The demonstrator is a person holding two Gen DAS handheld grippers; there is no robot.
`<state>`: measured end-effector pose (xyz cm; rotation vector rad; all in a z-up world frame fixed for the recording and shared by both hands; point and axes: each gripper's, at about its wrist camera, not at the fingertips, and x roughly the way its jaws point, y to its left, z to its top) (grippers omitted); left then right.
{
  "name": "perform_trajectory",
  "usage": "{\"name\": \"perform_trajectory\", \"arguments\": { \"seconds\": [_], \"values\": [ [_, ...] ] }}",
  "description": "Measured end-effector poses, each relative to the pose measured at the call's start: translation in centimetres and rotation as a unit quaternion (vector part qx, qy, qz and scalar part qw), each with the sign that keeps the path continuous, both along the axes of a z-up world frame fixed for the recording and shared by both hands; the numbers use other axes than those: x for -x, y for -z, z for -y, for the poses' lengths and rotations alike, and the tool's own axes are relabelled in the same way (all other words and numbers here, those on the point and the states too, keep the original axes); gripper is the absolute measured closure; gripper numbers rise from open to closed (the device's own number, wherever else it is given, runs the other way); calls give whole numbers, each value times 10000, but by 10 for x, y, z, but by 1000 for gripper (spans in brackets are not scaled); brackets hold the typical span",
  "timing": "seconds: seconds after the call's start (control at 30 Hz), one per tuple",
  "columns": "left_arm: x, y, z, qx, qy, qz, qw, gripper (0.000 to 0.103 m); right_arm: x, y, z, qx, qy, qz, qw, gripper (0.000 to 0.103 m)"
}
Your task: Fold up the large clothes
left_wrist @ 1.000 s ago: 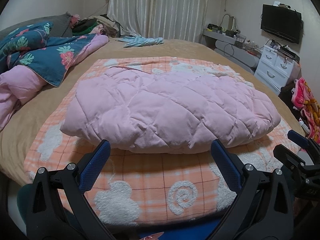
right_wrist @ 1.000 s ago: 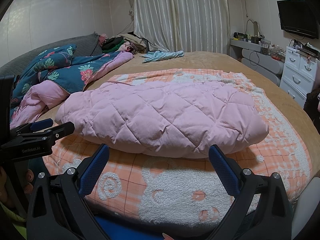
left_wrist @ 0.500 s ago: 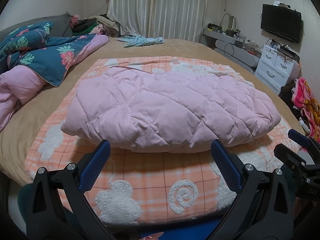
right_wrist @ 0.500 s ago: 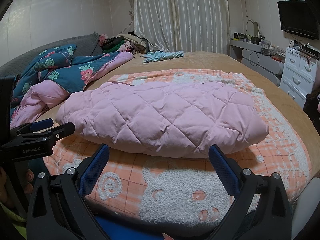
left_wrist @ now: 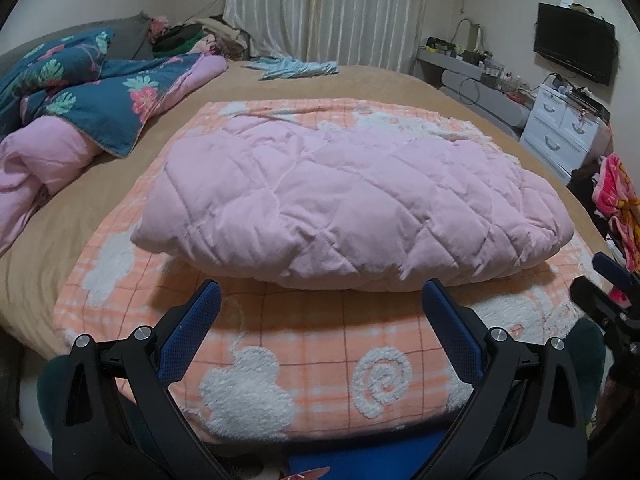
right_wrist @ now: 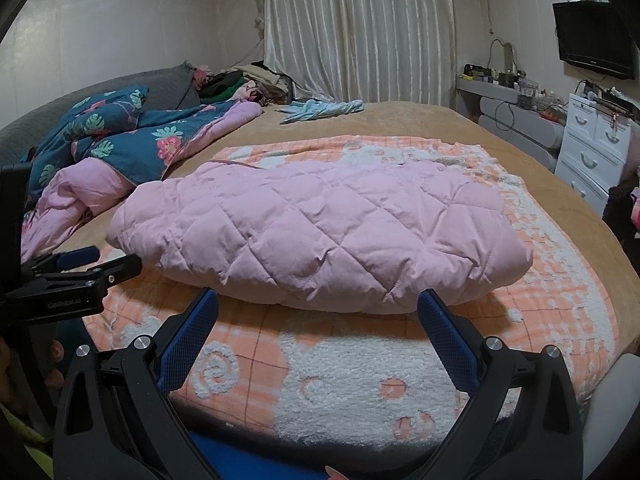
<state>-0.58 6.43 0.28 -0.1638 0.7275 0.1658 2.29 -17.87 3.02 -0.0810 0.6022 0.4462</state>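
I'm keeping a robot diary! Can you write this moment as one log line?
step: pink quilt lies folded on orange blanket | left gripper: open, empty | right gripper: open, empty | contact: none

A home bedroom: wide bed [right_wrist: 400, 120], curtains [right_wrist: 360, 32], dresser [right_wrist: 592, 144], wall television [right_wrist: 592, 40].

My left gripper [left_wrist: 320, 300] and right gripper [right_wrist: 318, 308] sit near, side by side. The folded quilted garment [left_wrist: 344, 204] lies on the blanket [left_wrist: 312, 364]; the duvet [left_wrist: 92, 112] lies far left, the drawers [left_wrist: 560, 128] far right.
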Motion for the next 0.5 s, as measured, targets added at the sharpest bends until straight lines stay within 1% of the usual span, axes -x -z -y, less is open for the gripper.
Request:
{"name": "perform_trajectory", "arguments": {
  "seconds": [0.1,0.17,0.27,0.3,0.33,0.37,0.4,0.43,0.47,0.5],
  "values": [
    [-2,4,-9,53,-206,-120,9997,9,-4,-1,12,-70,233,-16,9997,4],
    [-2,5,-19,178,-311,-106,9993,9,-9,-2,27,-128,501,14,9987,4],
    [-7,5,-52,423,-713,-106,9965,9,-21,-9,74,-320,1194,138,9922,4],
    [-10,5,-70,491,-892,-143,9947,9,-26,-11,90,-360,1423,156,9890,4],
    [-14,6,-95,508,-1206,-148,9913,9,-33,-11,114,-395,1775,188,9831,4],
    [-18,6,-120,501,-1477,-118,9877,9,-42,-10,149,-409,2295,248,9721,4],
    [-22,7,-140,477,-1676,-141,9846,9,-52,-5,190,-362,2893,281,9561,4],
    [-26,9,-174,442,-2054,-166,9775,9,-62,2,230,-239,3469,231,9373,4],
    [-30,12,-208,469,-2395,-173,9696,9,-68,10,262,-153,3911,155,9201,4],
    [-33,15,-235,486,-2625,-220,9635,9,-73,22,303,-97,4431,25,8964,4]
  ]
}}
